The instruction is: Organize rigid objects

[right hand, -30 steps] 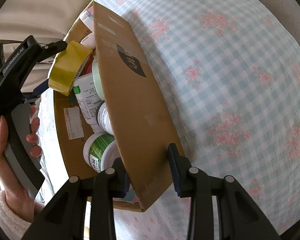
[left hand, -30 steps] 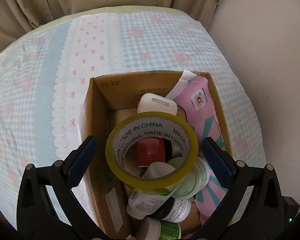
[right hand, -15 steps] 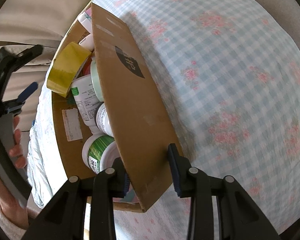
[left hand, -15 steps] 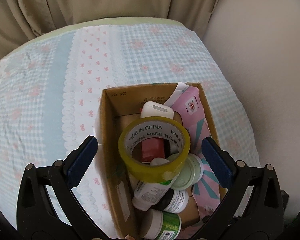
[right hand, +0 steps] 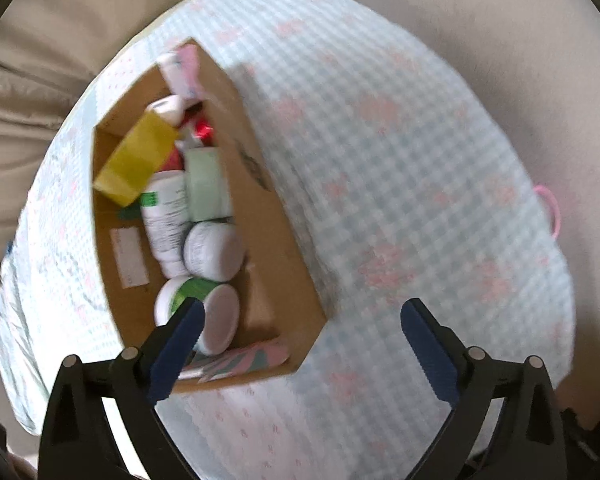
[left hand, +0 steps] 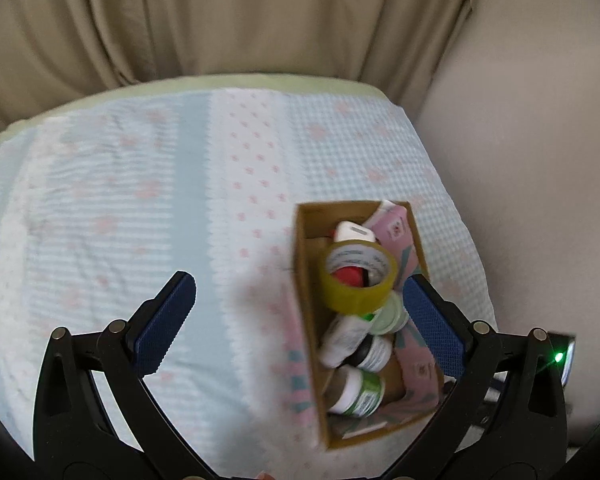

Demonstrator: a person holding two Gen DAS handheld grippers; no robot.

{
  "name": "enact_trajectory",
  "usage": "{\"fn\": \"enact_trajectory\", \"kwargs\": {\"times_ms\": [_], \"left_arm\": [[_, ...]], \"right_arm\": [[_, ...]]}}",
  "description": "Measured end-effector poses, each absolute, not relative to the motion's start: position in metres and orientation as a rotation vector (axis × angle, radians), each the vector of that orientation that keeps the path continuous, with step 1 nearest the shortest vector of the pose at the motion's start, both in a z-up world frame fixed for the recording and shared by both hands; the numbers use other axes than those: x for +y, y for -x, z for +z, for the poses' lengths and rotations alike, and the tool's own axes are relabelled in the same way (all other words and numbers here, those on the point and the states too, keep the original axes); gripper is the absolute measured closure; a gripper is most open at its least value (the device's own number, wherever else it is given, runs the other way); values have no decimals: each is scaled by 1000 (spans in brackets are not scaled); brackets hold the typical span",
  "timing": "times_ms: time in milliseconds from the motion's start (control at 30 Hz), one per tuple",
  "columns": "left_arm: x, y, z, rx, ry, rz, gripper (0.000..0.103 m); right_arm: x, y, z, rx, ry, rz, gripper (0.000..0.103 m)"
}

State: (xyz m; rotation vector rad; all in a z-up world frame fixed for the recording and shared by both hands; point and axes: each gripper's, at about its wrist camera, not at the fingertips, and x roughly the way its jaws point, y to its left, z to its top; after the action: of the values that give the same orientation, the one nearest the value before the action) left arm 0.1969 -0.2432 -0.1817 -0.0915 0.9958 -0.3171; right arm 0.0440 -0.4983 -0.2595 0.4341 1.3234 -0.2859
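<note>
With the yellow tape roll (left hand: 358,278) resting atop the jars in the cardboard box (right hand: 276,240) at frame centre, the left gripper (left hand: 296,322) hangs released and empty; the right gripper (right hand: 300,344), its fingers opening on nothing, should lift straight clear without nudging the box wall.

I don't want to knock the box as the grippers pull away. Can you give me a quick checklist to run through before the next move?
1. Left gripper free of any object: ok, jaws wide, nothing between them.
2. Right gripper off the cardboard box: ok, jaws opening, box wall not between the pads.
3. Yellow tape roll inside the box: ok, resting on the bottles.
4. Green-labelled jar inside the box: ok, lying on its side near the right gripper's finger.
5. Box flat on the checked bedcover: cannot tell, picture blurred.
6. More items left outside the box: cannot tell.
</note>
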Motion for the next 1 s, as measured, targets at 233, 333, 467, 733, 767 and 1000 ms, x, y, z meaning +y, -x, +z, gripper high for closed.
{"fn": "enact_trajectory", "kwargs": {"times_ms": [233, 333, 467, 733, 767, 1000], "left_arm": [[-150, -153, -118, 953, 122, -238, 0], [-111, -127, -86, 928, 143, -196, 0], [-79, -92, -53, 886, 144, -160, 0], [-46, -24, -23, 827, 131, -101, 0], [-43, -18, -21, 819, 130, -95, 0], [-38, 8, -20, 774, 134, -76, 0]], "right_arm": [[-422, -59, -164, 1250, -173, -186, 0], [-387, -60, -117, 1197, -118, -115, 0], [-336, -44, -58, 1076, -35, -40, 0], [-287, -6, -6, 954, -6, 28, 0], [-282, 0, -2, 936, -1, 30, 0], [-271, 19, 9, 875, 22, 10, 1]]}}
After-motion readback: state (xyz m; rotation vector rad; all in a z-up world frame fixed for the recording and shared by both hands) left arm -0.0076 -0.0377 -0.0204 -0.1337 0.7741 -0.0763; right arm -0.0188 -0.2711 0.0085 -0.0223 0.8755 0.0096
